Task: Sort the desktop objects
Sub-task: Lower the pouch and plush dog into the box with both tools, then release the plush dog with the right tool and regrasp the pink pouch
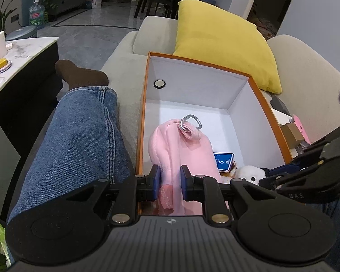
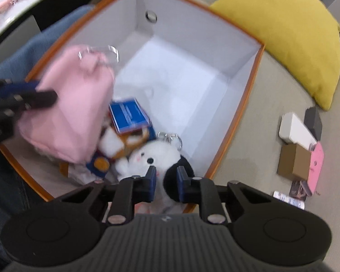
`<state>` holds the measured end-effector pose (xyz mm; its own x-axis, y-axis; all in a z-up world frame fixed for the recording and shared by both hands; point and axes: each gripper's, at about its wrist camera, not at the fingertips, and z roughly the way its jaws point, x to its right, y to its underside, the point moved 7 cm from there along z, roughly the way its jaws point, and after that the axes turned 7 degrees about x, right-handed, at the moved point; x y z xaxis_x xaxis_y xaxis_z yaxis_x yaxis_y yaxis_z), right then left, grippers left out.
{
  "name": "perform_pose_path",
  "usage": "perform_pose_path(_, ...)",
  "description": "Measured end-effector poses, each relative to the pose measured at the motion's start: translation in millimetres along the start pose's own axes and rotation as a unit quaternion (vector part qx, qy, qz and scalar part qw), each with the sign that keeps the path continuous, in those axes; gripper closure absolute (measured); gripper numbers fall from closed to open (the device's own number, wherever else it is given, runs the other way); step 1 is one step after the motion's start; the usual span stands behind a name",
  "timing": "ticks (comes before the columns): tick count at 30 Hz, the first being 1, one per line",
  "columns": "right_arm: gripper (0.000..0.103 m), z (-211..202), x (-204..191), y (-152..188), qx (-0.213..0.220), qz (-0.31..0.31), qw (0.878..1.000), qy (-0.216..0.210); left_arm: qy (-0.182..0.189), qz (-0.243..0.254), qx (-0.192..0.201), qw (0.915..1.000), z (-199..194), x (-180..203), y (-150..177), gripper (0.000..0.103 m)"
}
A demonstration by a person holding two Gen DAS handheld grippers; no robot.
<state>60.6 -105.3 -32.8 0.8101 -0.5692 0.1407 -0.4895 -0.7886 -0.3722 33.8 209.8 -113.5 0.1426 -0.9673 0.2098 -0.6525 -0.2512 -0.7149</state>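
An orange-rimmed white box (image 1: 142, 113) (image 2: 242, 113) stands on the sofa. My left gripper (image 1: 170, 176) (image 2: 40, 91) is shut on a pink fabric pouch (image 1: 185, 145) (image 2: 72, 108) with a silver carabiner (image 1: 191, 122), held over the box's near left part. Inside the box lie a blue card (image 1: 224, 161) (image 2: 129, 115), a brown and blue plush (image 2: 115, 145) and a white plush toy (image 1: 247, 174) (image 2: 156, 156) with a black ear and a keyring (image 2: 170, 138). My right gripper (image 2: 166, 176) (image 1: 267, 174) points steeply down, its pads pressed on the white plush toy.
A yellow cushion (image 1: 222, 43) (image 2: 287, 36) leans behind the box. A person's jeans leg (image 1: 74, 131) lies along the box's left side. Right of the box are a white case (image 2: 297, 131), a cardboard box (image 2: 292, 163) and a pink item (image 2: 315, 170). A marble-topped table (image 1: 22, 54) stands at the left.
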Motion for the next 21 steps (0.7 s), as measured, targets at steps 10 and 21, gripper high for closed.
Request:
perform_pose_path(10,0.083,-17,14,-8,0.034,0.042,0.997,-0.051,-0.018,0.076,0.051,0.9957,-5,21,-25,0.082)
perform_pose_path(21,0.068,-22,40,-73,0.142,0.100,0.977,-0.121,-0.015,0.167,0.097,0.9810,19,44,-61,0.082)
